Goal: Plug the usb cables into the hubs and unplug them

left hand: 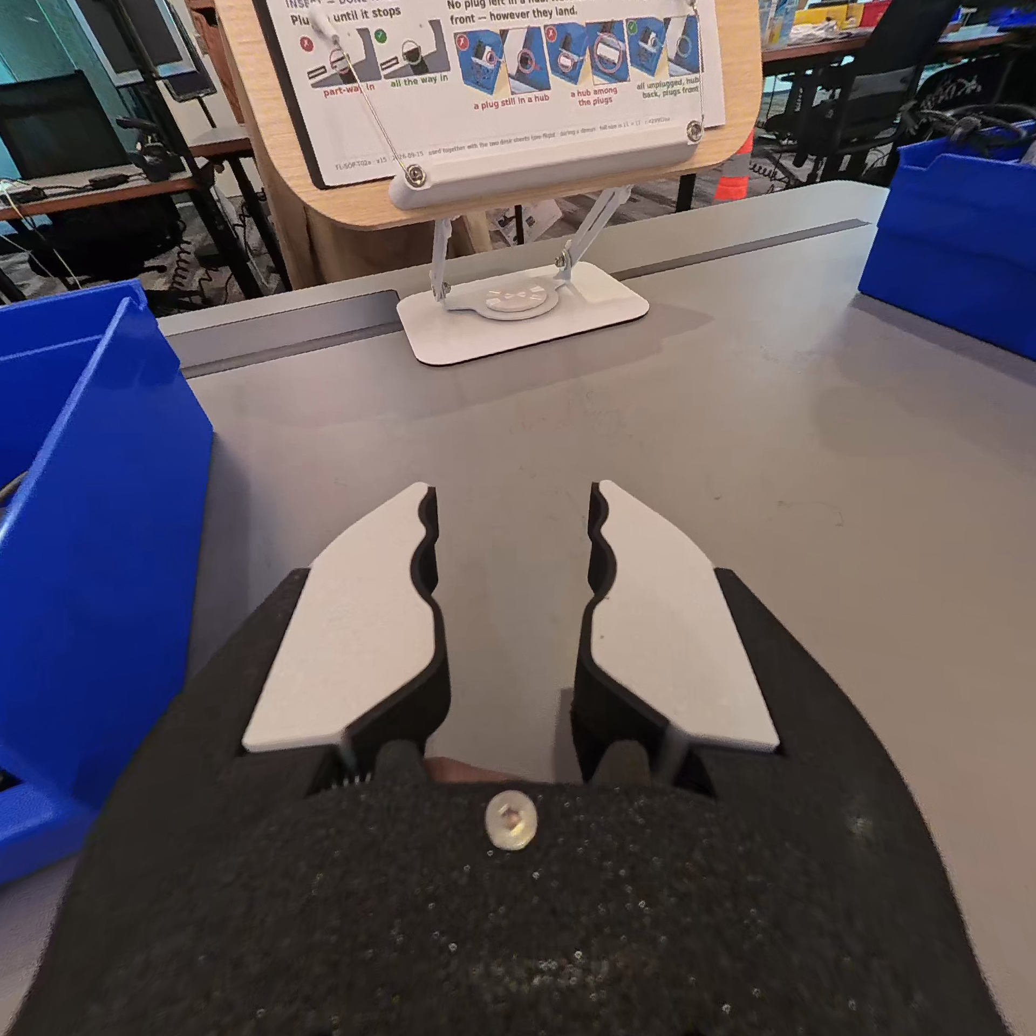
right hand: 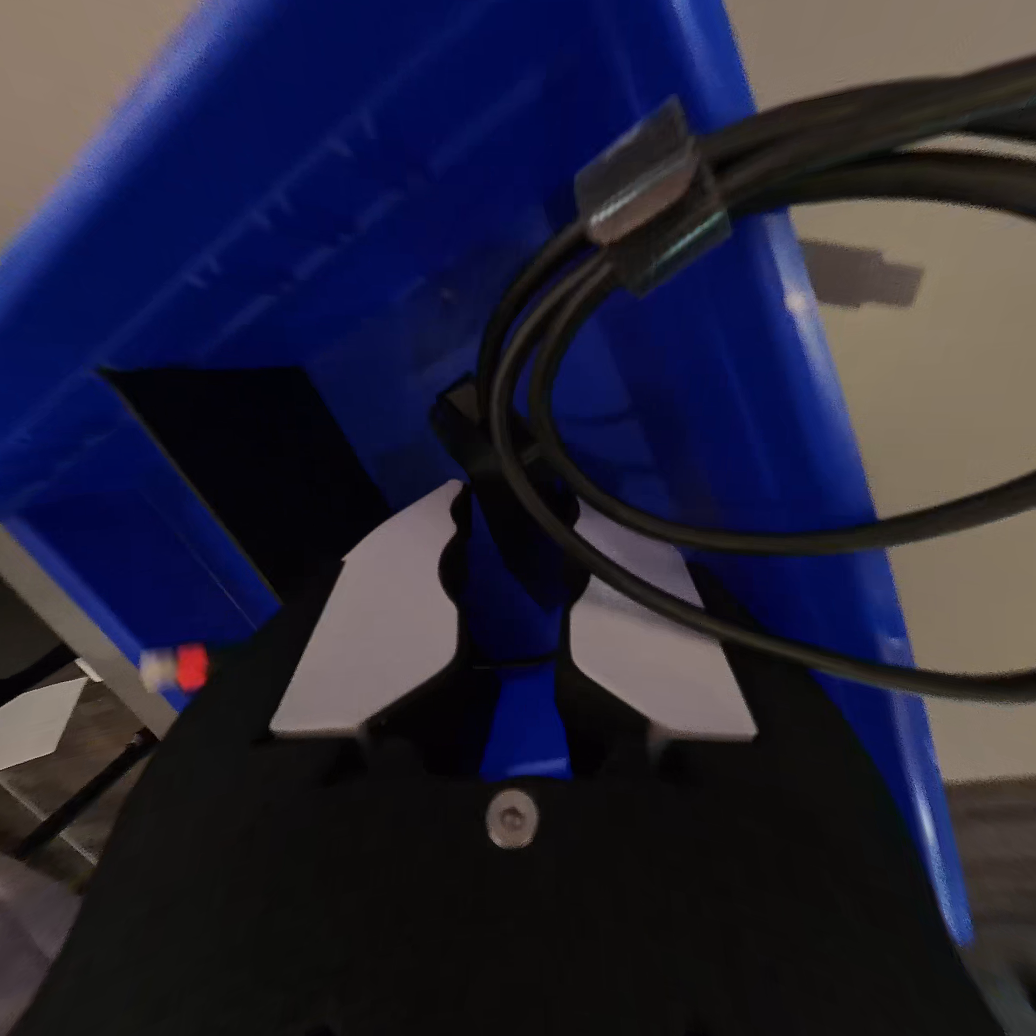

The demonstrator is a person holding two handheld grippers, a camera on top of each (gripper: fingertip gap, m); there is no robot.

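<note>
1. Hovering over the smooth grey table (left hand: 729, 448), the left gripper (left hand: 512, 507) holds its two fingers wide apart with nothing between them. Each finger (left hand: 359, 616) has a flat pale-grey top plate and a black, wavy-edged inner pad, mounted on a grainy black body.
2. A glossy blue plastic bin (left hand: 95, 504) with straight walls stands at 9 o'clock of the left gripper; a second blue bin (left hand: 953, 252) stands at 2 o'clock, well apart from it.
3. At 12 o'clock a document stand (left hand: 521, 319) rests on a flat white base with rounded corners. Its light wood board carries a printed instruction sheet (left hand: 504, 73).
4. In the right wrist view, the right gripper (right hand: 513, 504) is narrowed around a black plug (right hand: 476, 443) of the usb cable (right hand: 560, 560). The picture is blurred, so whether both pads press the plug cannot be told for certain.
5. The cable is thin, round and matte black. It loops from 12 o'clock out towards 3 o'clock, where its strands are gathered by a dark wrap-around strap (right hand: 644, 179).
6. Behind the cable lies a blue bin (right hand: 336, 224), with a dark rectangular object (right hand: 241, 448) at 10 o'clock of the fingertips; what this is cannot be told.
</note>
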